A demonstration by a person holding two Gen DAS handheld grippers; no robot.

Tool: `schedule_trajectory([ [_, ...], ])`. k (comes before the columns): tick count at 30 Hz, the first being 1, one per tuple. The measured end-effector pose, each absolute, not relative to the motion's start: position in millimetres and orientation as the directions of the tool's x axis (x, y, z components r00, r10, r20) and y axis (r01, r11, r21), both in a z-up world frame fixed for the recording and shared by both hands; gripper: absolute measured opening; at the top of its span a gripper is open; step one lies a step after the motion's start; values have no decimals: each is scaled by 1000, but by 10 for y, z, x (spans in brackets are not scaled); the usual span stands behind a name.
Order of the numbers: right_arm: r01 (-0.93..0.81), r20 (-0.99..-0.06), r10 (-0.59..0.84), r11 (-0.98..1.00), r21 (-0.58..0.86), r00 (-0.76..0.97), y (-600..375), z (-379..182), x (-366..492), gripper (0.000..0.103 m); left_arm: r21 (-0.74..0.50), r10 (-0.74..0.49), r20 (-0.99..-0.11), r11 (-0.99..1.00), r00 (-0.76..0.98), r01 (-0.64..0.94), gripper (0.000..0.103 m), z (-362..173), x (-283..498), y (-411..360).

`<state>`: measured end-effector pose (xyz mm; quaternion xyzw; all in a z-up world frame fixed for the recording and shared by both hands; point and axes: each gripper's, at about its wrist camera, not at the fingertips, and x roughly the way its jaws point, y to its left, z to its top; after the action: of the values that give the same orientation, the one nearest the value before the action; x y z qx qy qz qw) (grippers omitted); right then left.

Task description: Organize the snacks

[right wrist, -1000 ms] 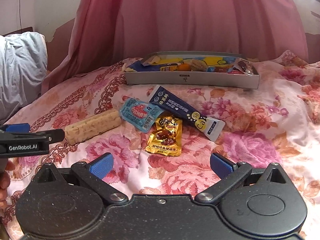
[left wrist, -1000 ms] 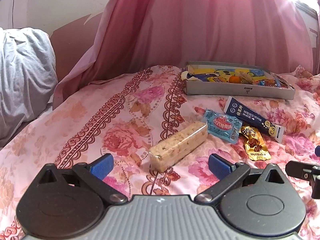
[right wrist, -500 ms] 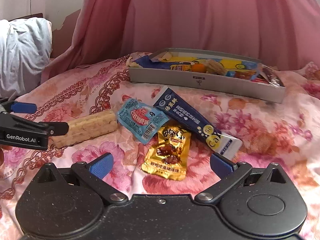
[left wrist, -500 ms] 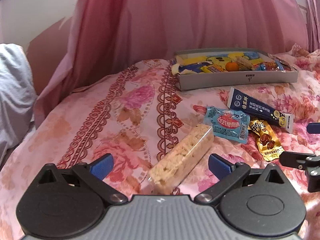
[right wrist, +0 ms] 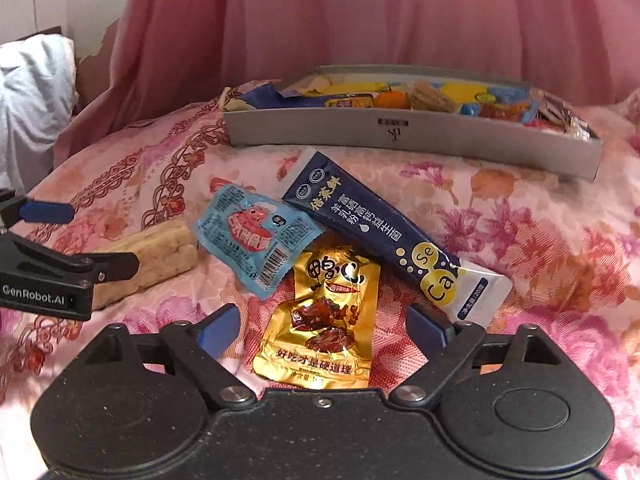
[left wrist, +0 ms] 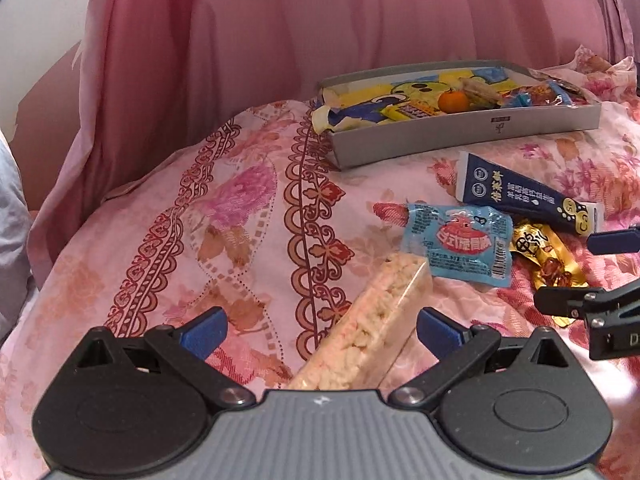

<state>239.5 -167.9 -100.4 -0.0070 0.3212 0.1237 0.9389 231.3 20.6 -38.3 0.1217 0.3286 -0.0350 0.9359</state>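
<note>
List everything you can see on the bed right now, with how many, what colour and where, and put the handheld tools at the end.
rice bar: one, pale beige in clear wrap, on the bedspread between the left tool's open fingers
light blue packet: one, blue with red print, right of the rice bar
gold packet: one, gold, between the right tool's open fingers
navy sachet: one, navy with a white end, in front of the tray
tray: one, grey, at the back, holding mixed snacks
orange fruit: one, orange, in the tray
bedspread: one, pink floral, under everything
curtain: one, pink, behind the bed
left tool: one, black with blue pads, open
right tool: one, black with blue pads, open
</note>
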Motion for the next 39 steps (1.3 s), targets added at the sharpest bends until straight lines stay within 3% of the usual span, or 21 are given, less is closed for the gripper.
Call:
schedule_trajectory([
  [13,-234,-621,255,965,118,741,-1672,-1121,2587,80,145,-16,-699,976,715,163,102,-461,2489,221],
  [16,-254,-622,255,963,92,740,-1627,-1134,2584,72,117,-34,-732,978,681,175,100,-478,2520,218],
  [21,-279,-615,258,958,64,745,-1580,-1113,2524,62,87,-63,-768,976,637,201,76,-499,2518,177],
  [27,-274,-635,260,958,79,727,-1562,-1066,2482,58,74,-54,-789,981,612,181,49,-420,2488,124],
  [35,-309,-687,307,943,125,659,-1606,-979,2265,56,53,-52,-810,985,584,162,31,-392,2329,-29],
  [39,-328,-689,316,937,119,653,-1588,-935,2082,53,53,-44,-821,987,569,153,31,-375,2248,-134],
])
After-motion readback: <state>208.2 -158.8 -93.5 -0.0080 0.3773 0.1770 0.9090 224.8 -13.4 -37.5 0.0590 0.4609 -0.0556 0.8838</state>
